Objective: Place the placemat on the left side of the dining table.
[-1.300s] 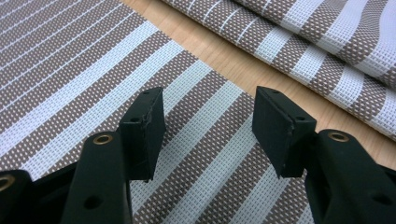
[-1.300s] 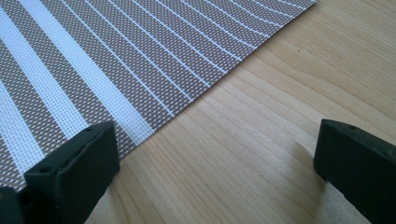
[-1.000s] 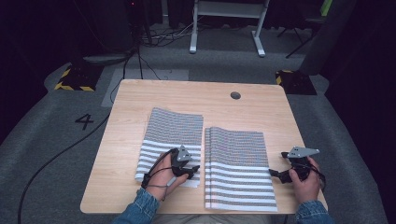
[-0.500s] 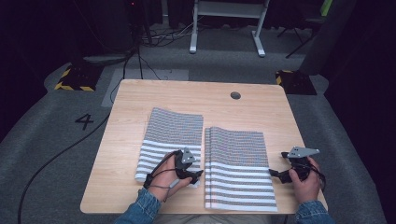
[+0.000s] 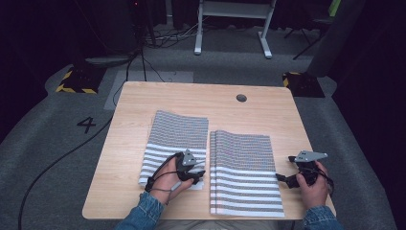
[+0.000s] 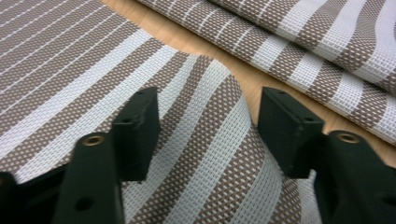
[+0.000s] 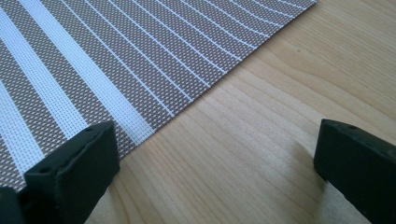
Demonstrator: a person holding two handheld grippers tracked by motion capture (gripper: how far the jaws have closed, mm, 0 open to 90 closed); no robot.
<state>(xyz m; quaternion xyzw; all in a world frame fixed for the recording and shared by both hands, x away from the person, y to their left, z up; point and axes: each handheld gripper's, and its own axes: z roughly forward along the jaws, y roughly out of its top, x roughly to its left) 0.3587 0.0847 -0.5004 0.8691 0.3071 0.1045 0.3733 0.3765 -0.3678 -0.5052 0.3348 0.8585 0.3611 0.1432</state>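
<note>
Left hand-held gripper rests over the near right corner of the left striped mat, at about 7 o'clock on the worktop. Its jaws stand wide apart, and in the left gripper view the corner of that mat curls up off the wood and rises between the two black jaws, not pinched by either. The person's left hand grips the tool, a denim sleeve entering from 6 o'clock.

Right hand-held gripper sits at about 4 o'clock, just beside the right edge of the right striped mat, held in the person's right hand. Its jaws are also wide apart; in the right gripper view one jaw overlaps the mat's edge and the other is over bare wood, with nothing between them.

Both mats are brown with white stripes and lie side by side near the worktop's middle, a narrow strip of wood between them. The right mat looks folded double along its left edge. A small round hole sits at about 1 o'clock on the worktop.
</note>
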